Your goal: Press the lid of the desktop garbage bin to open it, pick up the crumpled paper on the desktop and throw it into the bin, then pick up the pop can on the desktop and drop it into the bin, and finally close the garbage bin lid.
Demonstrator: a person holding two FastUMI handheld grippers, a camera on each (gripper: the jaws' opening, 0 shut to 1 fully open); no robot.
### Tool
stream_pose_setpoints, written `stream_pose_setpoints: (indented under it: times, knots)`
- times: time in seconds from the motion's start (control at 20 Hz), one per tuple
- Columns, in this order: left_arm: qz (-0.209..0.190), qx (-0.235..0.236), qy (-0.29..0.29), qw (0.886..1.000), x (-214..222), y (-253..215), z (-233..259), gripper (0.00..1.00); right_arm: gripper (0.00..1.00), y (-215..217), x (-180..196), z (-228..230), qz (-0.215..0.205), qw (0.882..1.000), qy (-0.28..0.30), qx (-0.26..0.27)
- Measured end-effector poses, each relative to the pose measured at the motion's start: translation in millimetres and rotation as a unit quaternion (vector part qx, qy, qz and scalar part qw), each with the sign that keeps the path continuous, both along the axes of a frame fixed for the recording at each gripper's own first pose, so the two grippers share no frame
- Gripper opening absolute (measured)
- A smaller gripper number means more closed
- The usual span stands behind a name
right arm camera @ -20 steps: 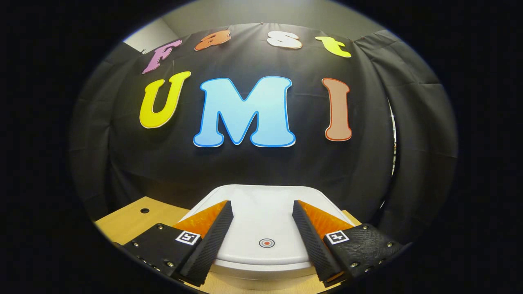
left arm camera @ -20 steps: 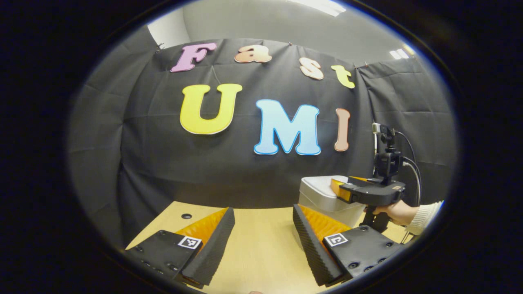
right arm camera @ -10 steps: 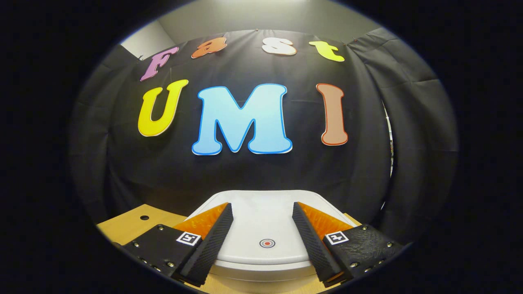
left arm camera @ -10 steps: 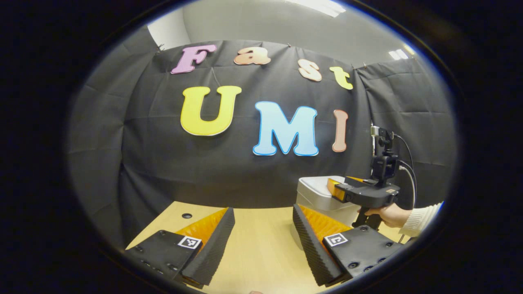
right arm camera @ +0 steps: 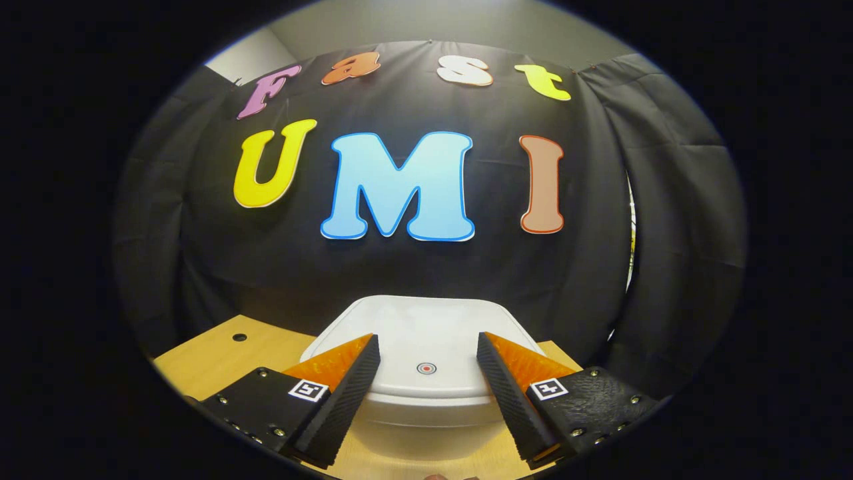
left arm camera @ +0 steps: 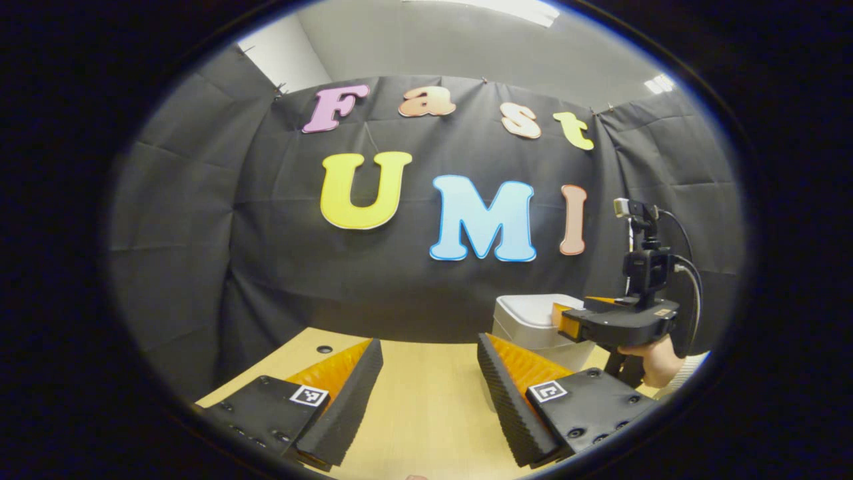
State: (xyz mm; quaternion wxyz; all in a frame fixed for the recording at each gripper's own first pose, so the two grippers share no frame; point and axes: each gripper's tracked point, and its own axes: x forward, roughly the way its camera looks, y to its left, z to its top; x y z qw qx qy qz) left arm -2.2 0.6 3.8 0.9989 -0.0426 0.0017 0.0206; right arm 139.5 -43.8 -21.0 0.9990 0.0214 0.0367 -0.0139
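The white plastic desktop bin [right arm camera: 426,387] stands at the back of the pale wooden table [right arm camera: 213,353], its smooth flat lid [right arm camera: 426,333] closed. The right gripper [right arm camera: 426,373] hovers just before it, fingers spread wide, the small red-and-white target dot [right arm camera: 426,368] between them (probably the spot to press). The light, slick bin may skid, so push straight down. The left gripper [left arm camera: 426,380] gapes wide over bare table

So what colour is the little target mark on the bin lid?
Red dot in a ring on the white lid; clearest in the right gripper view.
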Motion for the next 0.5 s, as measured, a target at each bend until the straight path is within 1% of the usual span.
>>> stream_pose_setpoints:
  times: [0.1, 0.15, 0.2, 0.25, 0.3, 0.4, 0.5]
  knots:
    - [0.018, 0.0, 0.001, 1.0, -9, -4, -3, 0.96, 0.95, 1, -20, 2, 0.017, 1.0, -0.001, -0.005]
    - [0.025, 0.003, 0.0, 1.0, -11, -6, -4, 0.94, 0.95, 2, -29, 4, 0.025, 1.0, -0.004, -0.006]
    - [0.029, 0.007, -0.001, 1.0, -13, -9, -5, 0.96, 0.94, 2, -38, 6, 0.029, 1.0, -0.007, -0.007]
    - [0.031, 0.009, -0.001, 0.999, -15, -11, -5, 0.94, 0.94, 1, -48, 7, 0.032, 0.999, -0.008, -0.007]
    - [0.031, 0.011, -0.001, 0.999, -16, -14, -7, 0.96, 0.94, 3, -58, 8, 0.037, 0.999, -0.007, -0.005]
    - [0.028, 0.011, -0.005, 1.0, -15, -17, -6, 0.96, 0.94, 7, -77, 15, 0.049, 0.999, -0.01, 0.001]
    - [0.024, 0.014, -0.008, 1.0, -12, -19, -3, 0.96, 0.94, 6, -91, 21, 0.051, 0.999, -0.012, 0.006]
